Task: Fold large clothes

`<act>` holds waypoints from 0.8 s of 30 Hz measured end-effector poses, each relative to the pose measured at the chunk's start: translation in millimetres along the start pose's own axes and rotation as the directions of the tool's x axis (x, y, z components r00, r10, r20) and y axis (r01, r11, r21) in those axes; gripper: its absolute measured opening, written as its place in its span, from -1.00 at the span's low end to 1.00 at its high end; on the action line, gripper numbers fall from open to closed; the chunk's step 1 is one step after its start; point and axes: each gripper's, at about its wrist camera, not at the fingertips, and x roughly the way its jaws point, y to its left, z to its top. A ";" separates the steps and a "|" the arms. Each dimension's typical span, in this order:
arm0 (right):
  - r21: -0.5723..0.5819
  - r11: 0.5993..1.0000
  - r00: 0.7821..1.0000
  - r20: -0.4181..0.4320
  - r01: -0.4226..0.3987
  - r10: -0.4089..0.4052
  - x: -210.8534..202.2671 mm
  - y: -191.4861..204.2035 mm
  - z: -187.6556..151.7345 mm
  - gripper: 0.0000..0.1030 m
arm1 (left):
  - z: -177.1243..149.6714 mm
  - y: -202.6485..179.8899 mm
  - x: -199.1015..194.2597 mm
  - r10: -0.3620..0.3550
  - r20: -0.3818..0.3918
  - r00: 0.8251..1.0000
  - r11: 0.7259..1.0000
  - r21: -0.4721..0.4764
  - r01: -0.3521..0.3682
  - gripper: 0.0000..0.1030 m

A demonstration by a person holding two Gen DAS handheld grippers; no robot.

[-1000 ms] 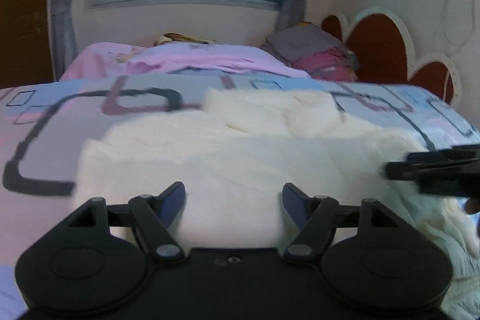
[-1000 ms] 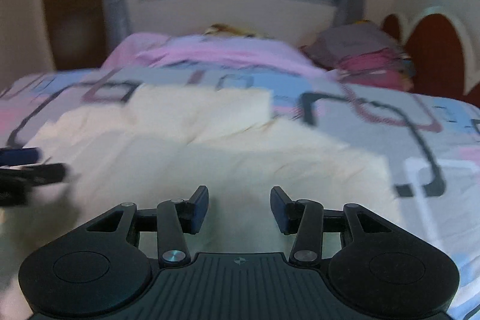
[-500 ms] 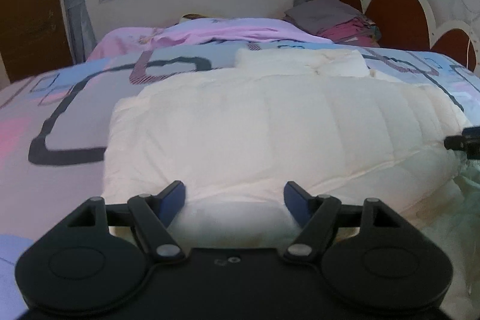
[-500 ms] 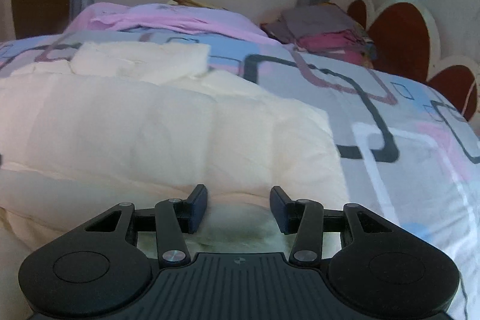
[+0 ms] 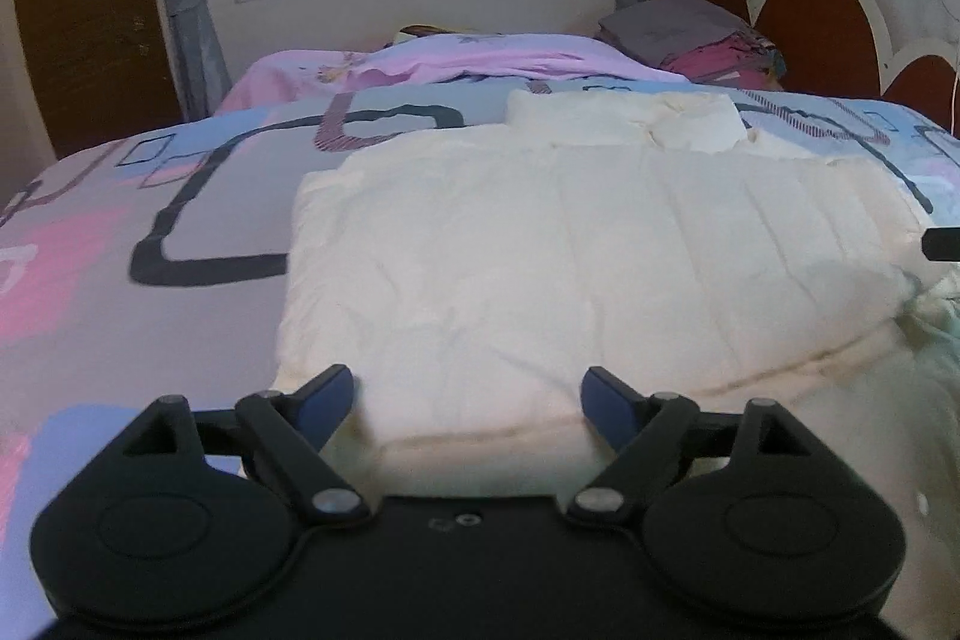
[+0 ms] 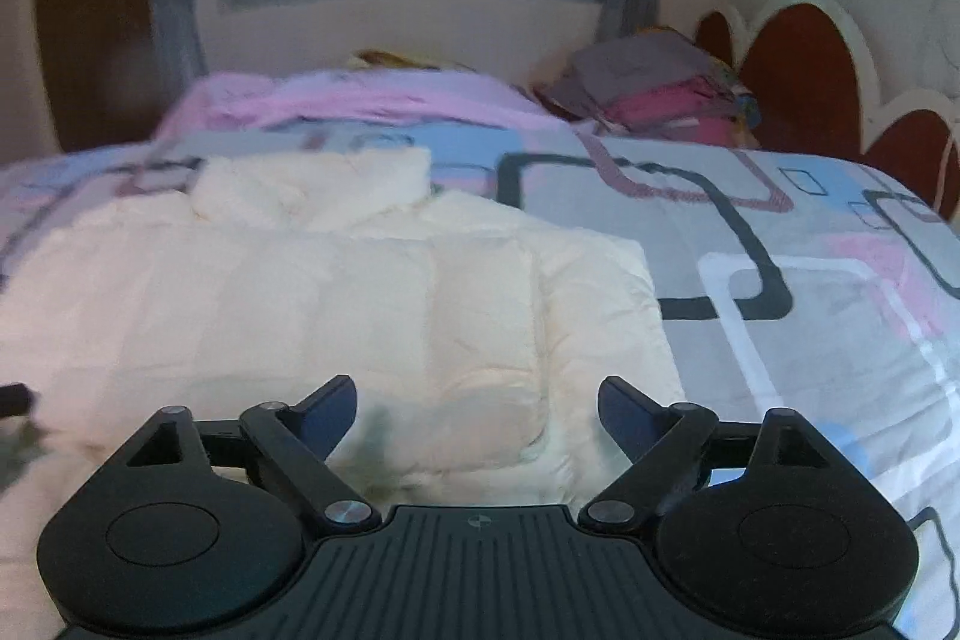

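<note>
Along the bed's [image 5: 198,316] near edge, with left gripper [image 5: 465,397] and right gripper [image 6: 477,403] spread, just widened, empty: pinch the cream jacket's [image 5: 570,250] near hem evenly at both corners.

Both hand-held grippers' jaws just opened wider, left [image 5: 465,394], right [image 6: 477,400], cream garment [image 5: 570,250] released, lying folded.

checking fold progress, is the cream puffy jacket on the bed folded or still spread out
Folded at least once: the cream puffy jacket lies doubled on the bedspread, a rounded folded edge nearest the camera over a lower layer.
</note>
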 end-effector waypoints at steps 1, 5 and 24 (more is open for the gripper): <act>-0.001 1.000 1.000 0.002 -0.009 0.009 -7.5 -1.8 -2.7 0.67 | -3.6 0.3 -8.1 0.010 0.004 1.000 1.000 -0.004 -0.010 0.61; 0.030 0.999 0.999 0.009 -0.037 0.036 -42.9 -20.4 -19.4 0.67 | -21.3 6.4 -40.7 0.036 0.014 0.999 0.999 -0.026 -0.035 0.61; 0.187 0.979 0.992 -0.081 -0.078 0.095 -199.4 -117.3 -162.3 0.46 | -150.9 30.3 -178.6 0.077 -0.077 0.994 0.980 -0.175 -0.089 0.52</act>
